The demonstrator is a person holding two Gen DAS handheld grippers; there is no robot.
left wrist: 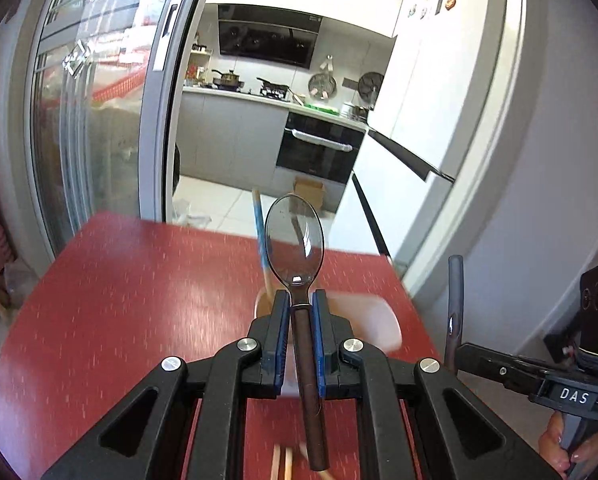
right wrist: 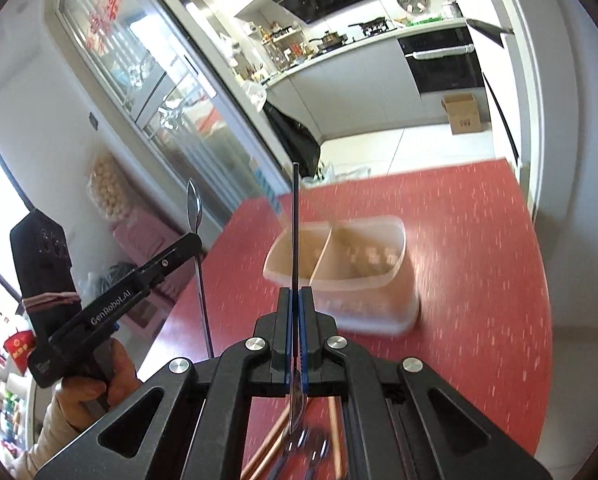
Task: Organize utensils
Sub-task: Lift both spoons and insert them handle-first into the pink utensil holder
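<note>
My left gripper (left wrist: 301, 300) is shut on the dark brown handle of a metal spoon (left wrist: 295, 240), whose bowl stands upright above the pads. In the right wrist view that spoon (right wrist: 194, 208) shows edge-on in the left gripper (right wrist: 193, 242). My right gripper (right wrist: 295, 292) is shut on a thin utensil (right wrist: 295, 220). Its dark handle points up and its blurred metal head hangs below the pads. The right gripper (left wrist: 459, 354) also shows at the right of the left wrist view. Ahead on the red table (right wrist: 479, 240) stands a pale two-compartment container (right wrist: 379, 300). Both grippers are above and short of it.
A chopstick with a blue pattern (left wrist: 259, 232) leans in the container's left compartment. Wooden chopsticks (right wrist: 267, 456) lie on the table below my right gripper. Past the table's far edge are a glass sliding door (left wrist: 99, 120), the kitchen and a cardboard box (right wrist: 463, 114).
</note>
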